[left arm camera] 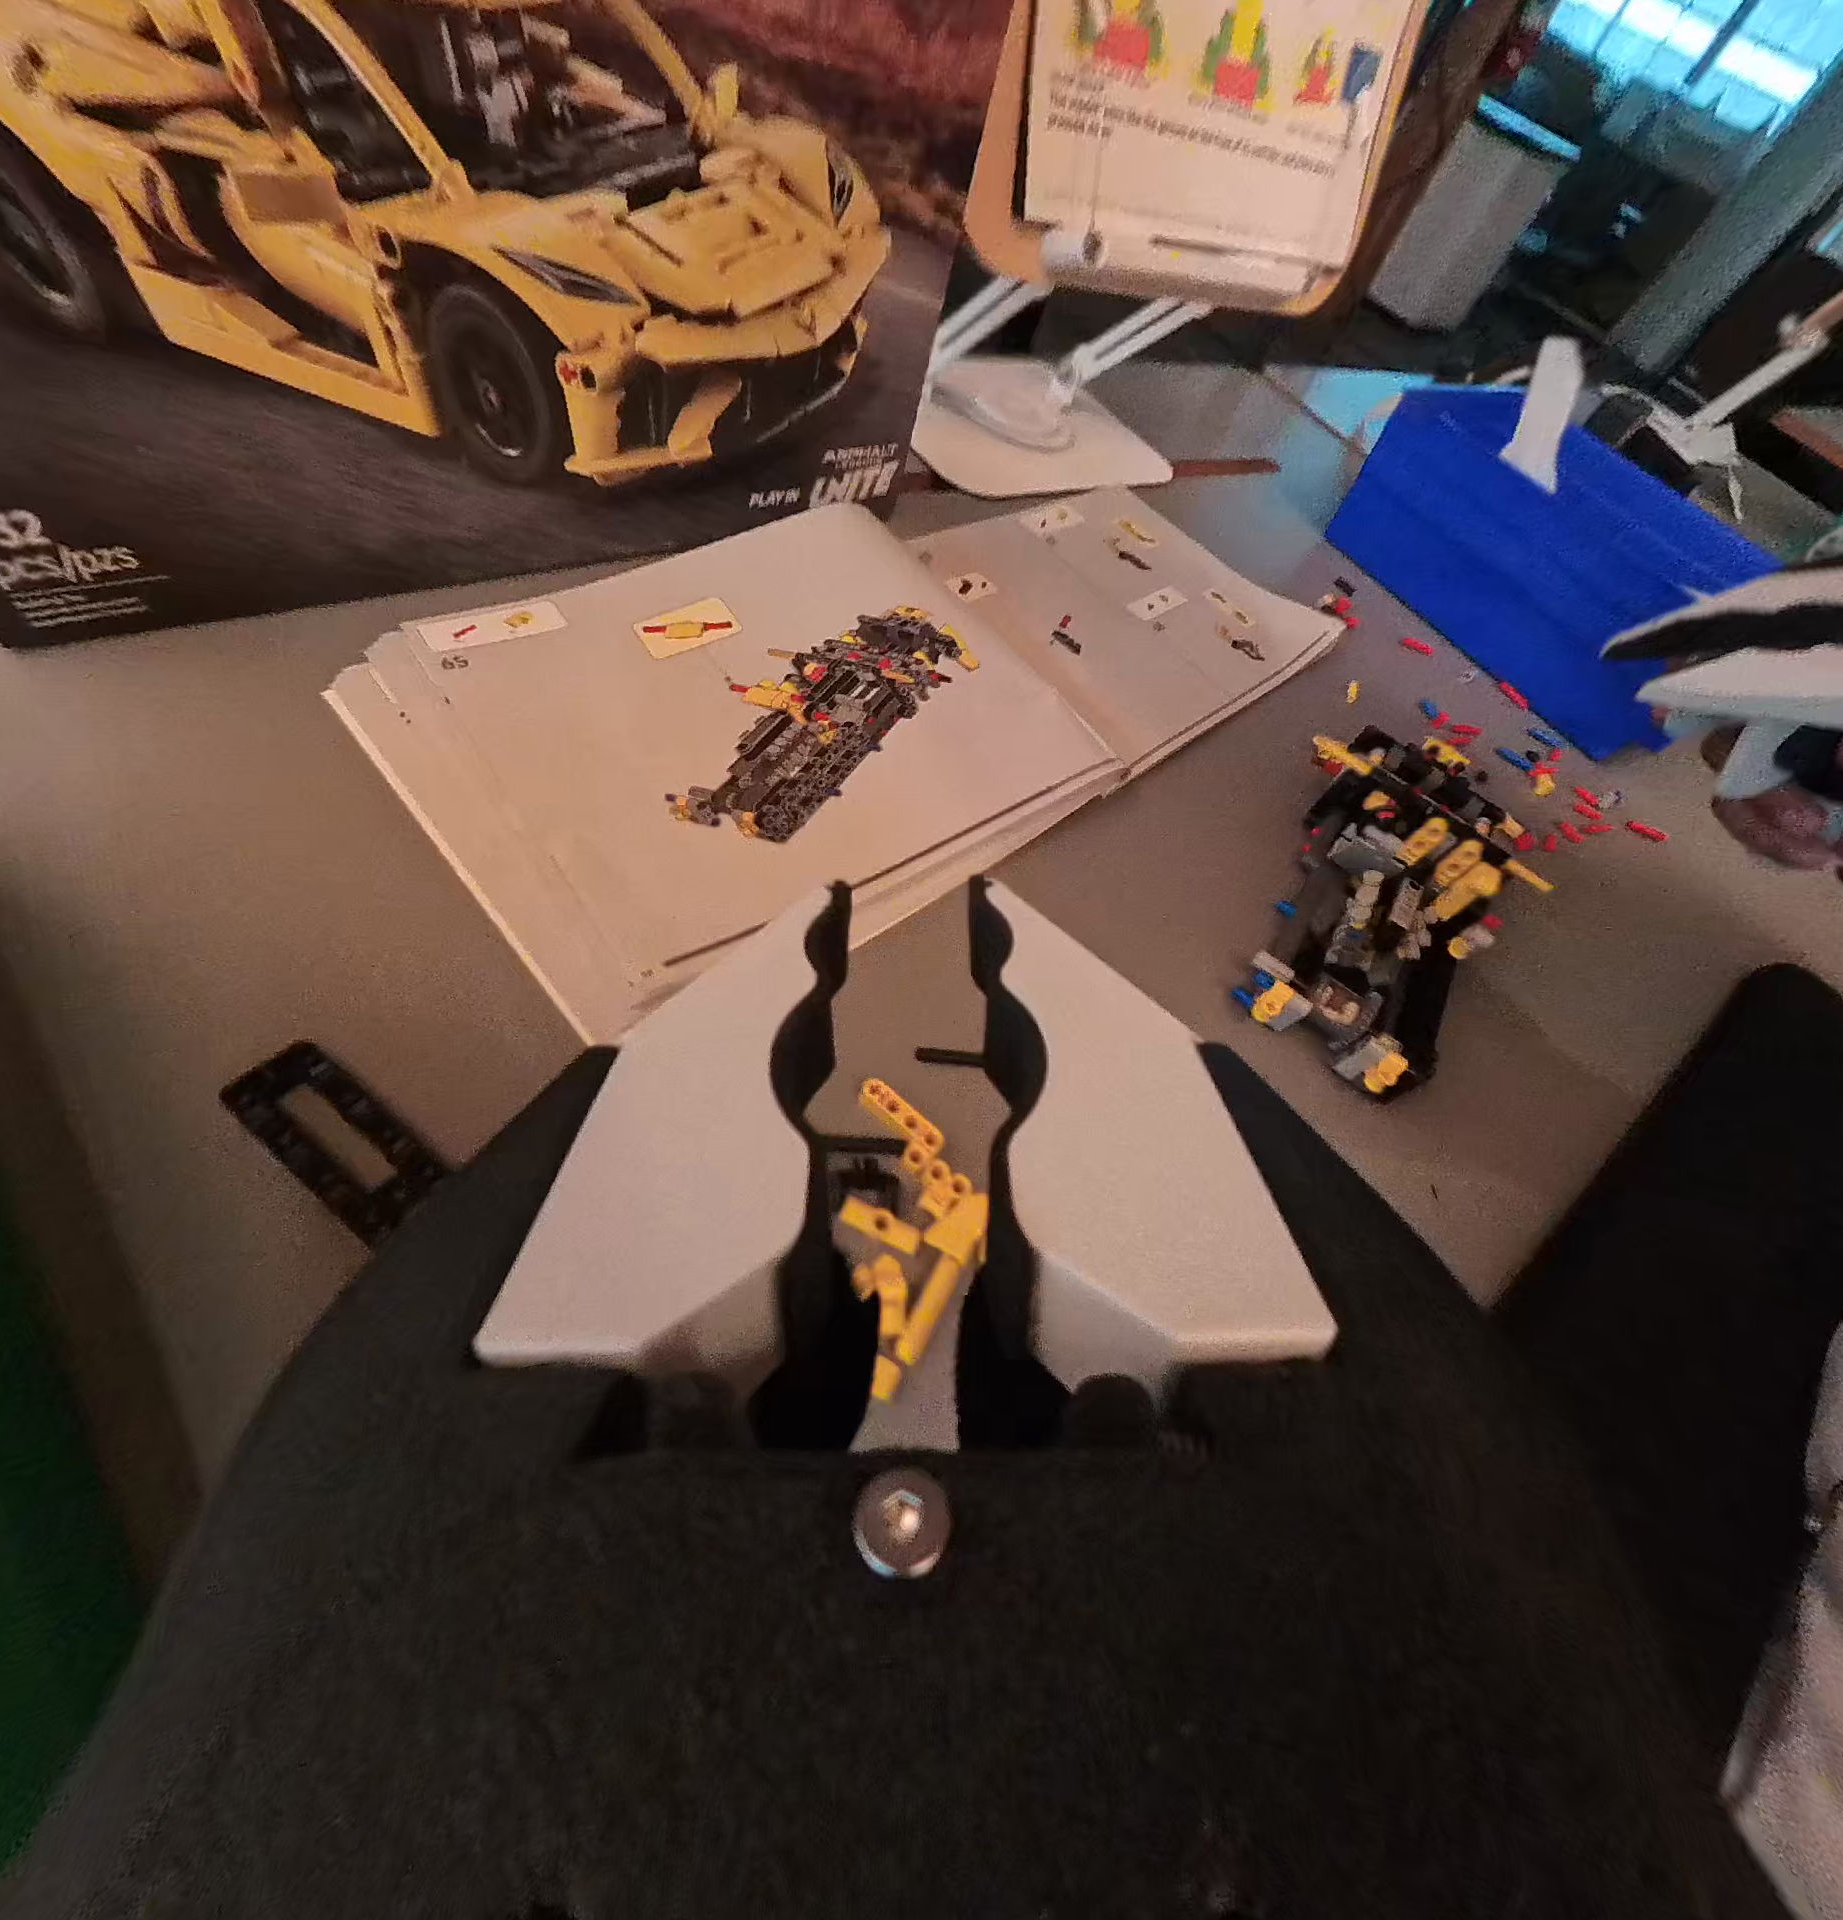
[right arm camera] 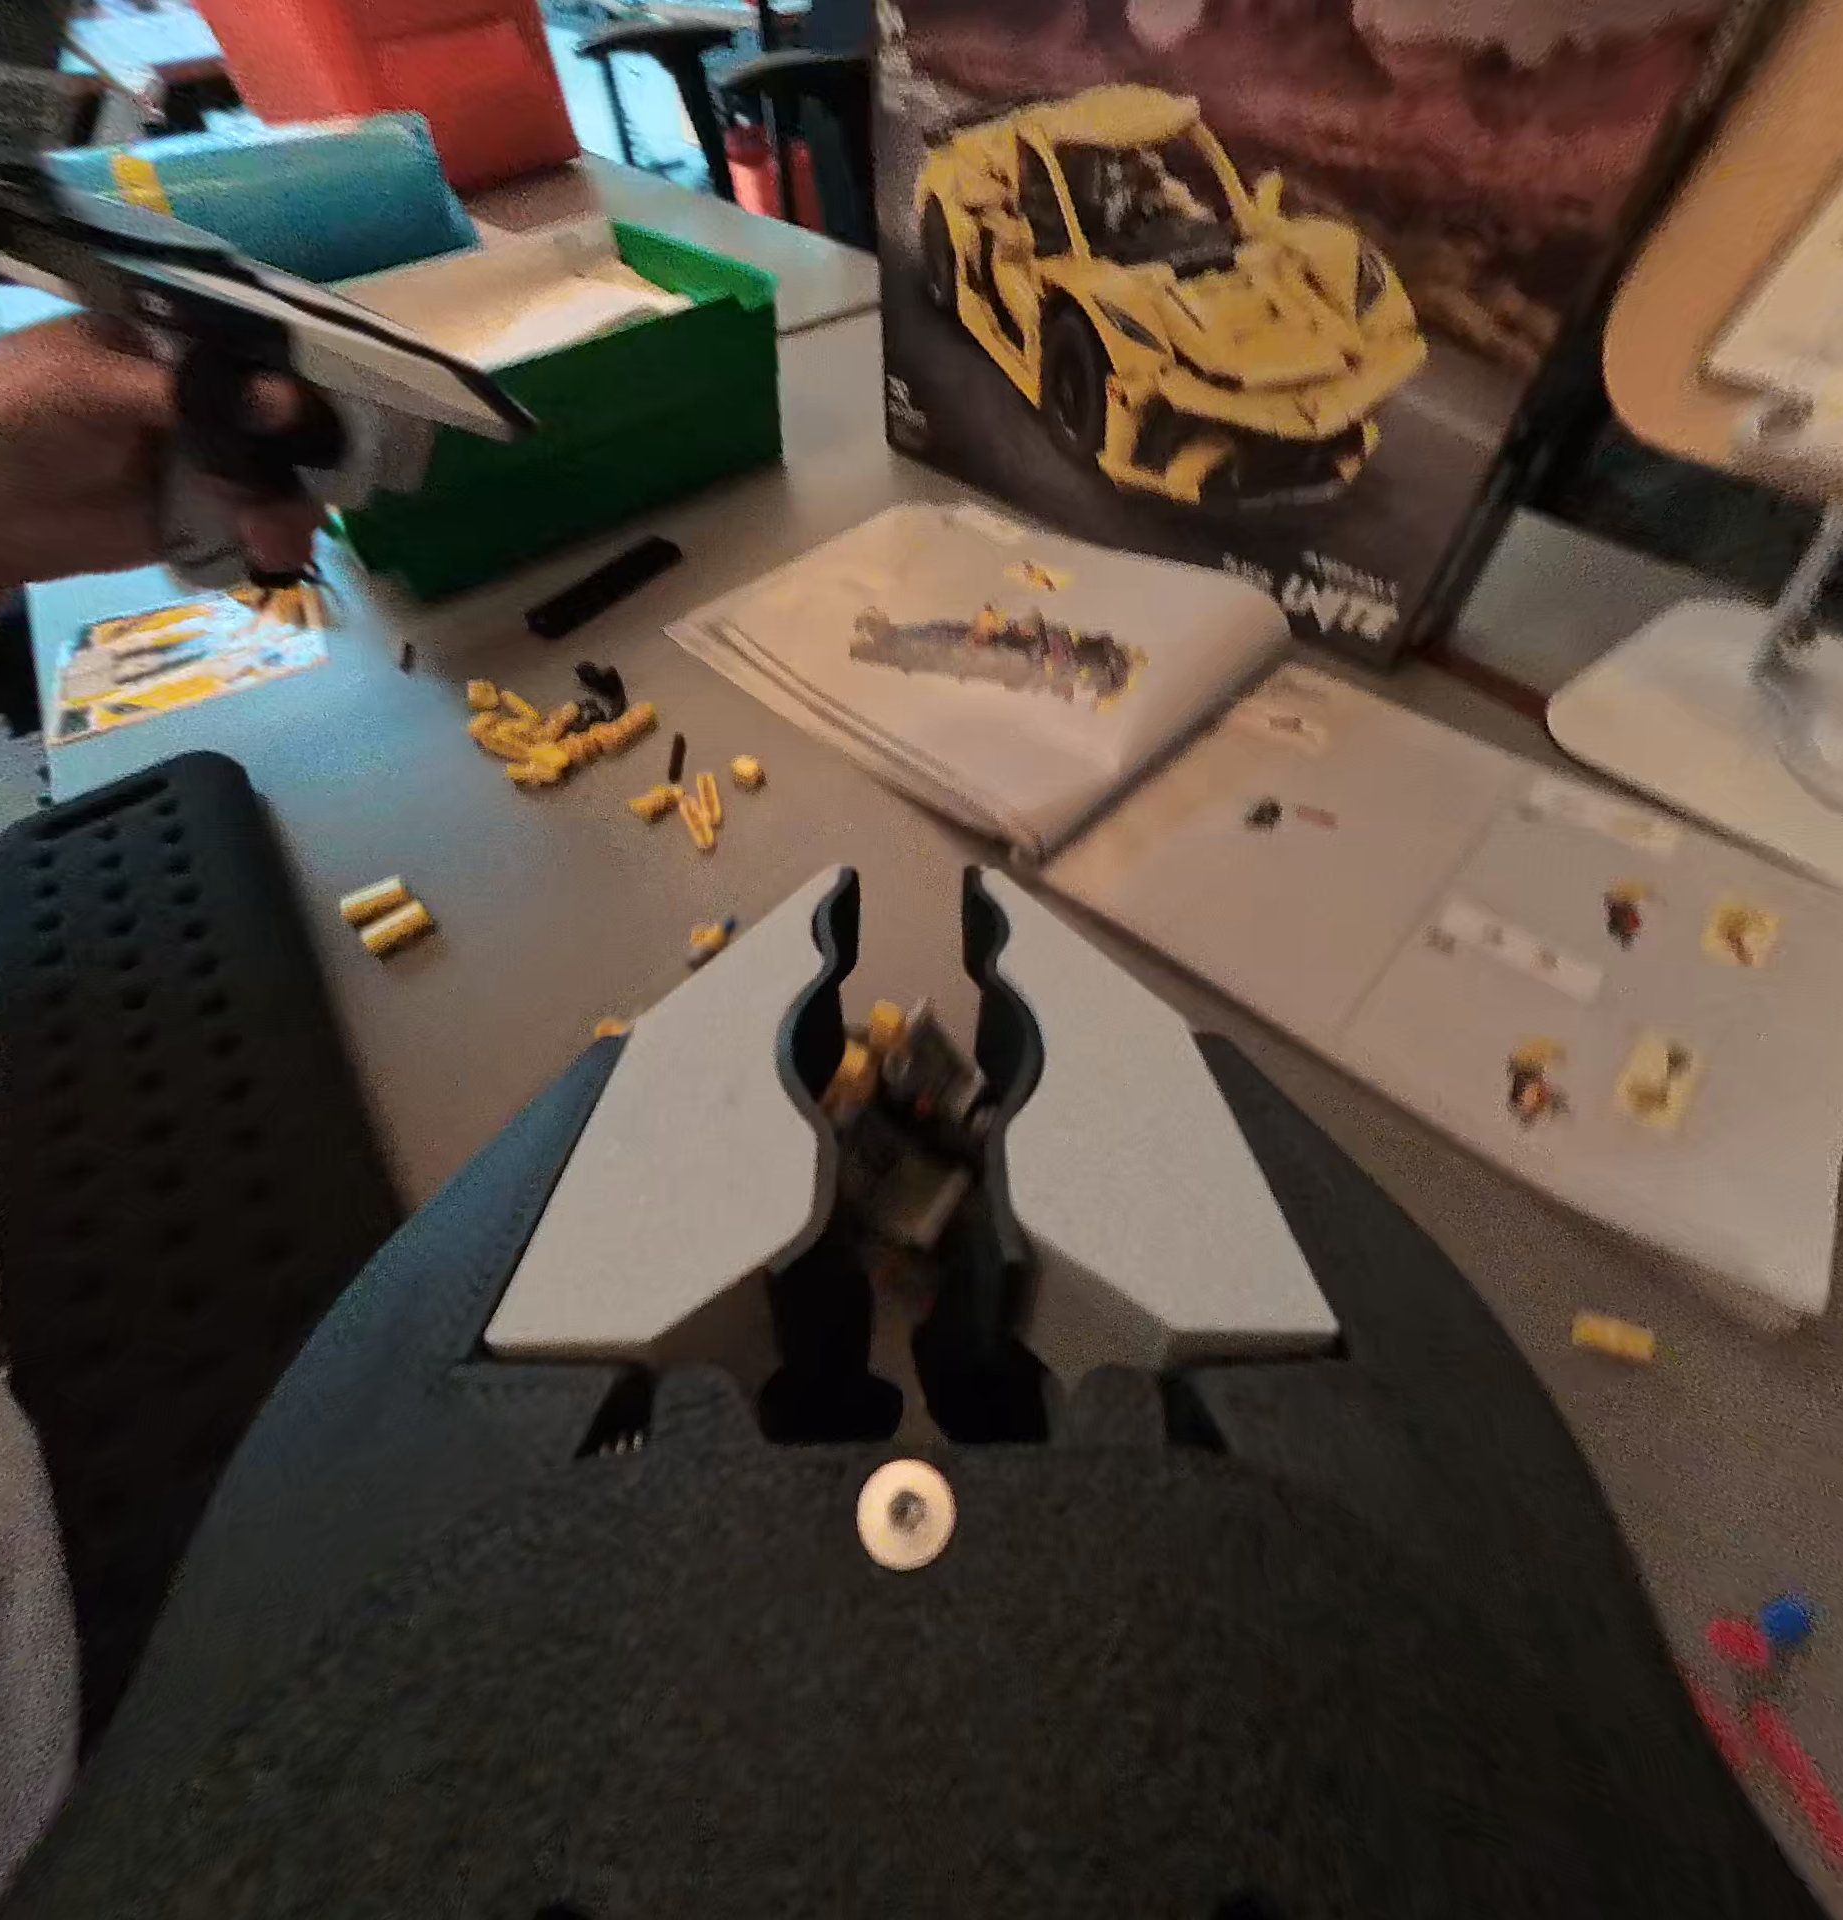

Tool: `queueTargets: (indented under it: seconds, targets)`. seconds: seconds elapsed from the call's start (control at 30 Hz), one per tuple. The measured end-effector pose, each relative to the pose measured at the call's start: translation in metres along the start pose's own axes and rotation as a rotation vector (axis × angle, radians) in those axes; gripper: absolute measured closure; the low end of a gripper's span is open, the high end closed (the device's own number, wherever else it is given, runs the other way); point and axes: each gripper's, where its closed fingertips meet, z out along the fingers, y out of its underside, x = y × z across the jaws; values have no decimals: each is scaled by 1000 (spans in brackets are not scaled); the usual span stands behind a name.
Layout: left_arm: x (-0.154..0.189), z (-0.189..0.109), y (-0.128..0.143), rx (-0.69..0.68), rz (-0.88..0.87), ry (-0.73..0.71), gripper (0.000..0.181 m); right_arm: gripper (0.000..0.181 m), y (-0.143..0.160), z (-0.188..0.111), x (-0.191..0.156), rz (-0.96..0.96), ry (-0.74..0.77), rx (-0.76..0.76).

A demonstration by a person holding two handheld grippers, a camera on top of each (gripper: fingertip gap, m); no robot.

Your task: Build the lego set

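I keep the box point(left arm camera: 397, 312) upright along the table's point(left arm camera: 169, 831) far edge w/ the open manual point(left arm camera: 792, 727) flat in front, prob. for reference; the half-built chassis point(left arm camera: 1384, 904) sits toward the right edge by the loose pins point(left arm camera: 1582, 810), yellow pcs point(right arm camera: 558, 727) toward the left edge. Left gripper point(left arm camera: 906, 894) hangs tilted down over a yellow sub-assy point(left arm camera: 917, 1236), jaws apart, gripping nothing as far as I can tell; right gripper point(right arm camera: 909, 878) hovers over the chassis, also parted.

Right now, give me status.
Left gripper open over yellow pieces. Right gripper open over car chassis. Instruction booklet close ahead.
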Motion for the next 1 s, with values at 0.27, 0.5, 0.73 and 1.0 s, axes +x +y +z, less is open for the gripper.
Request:
queueTargets:
  seconds: [0.27,0.5,0.73,1.0]
  targets:
    - [55,-23,45,-36,46,-25,157,166,35,-15,-35,247,-44,152]
    - [65,-25,47,-92,111,-67,157,169,29,1,-28,41,26,251]
    - [81,-25,51,-152,216,18,157,174,23,-6,-27,12,52,305]
    - [87,-34,85,-390,442,298,154,174,27,-3,-26,23,36,290]
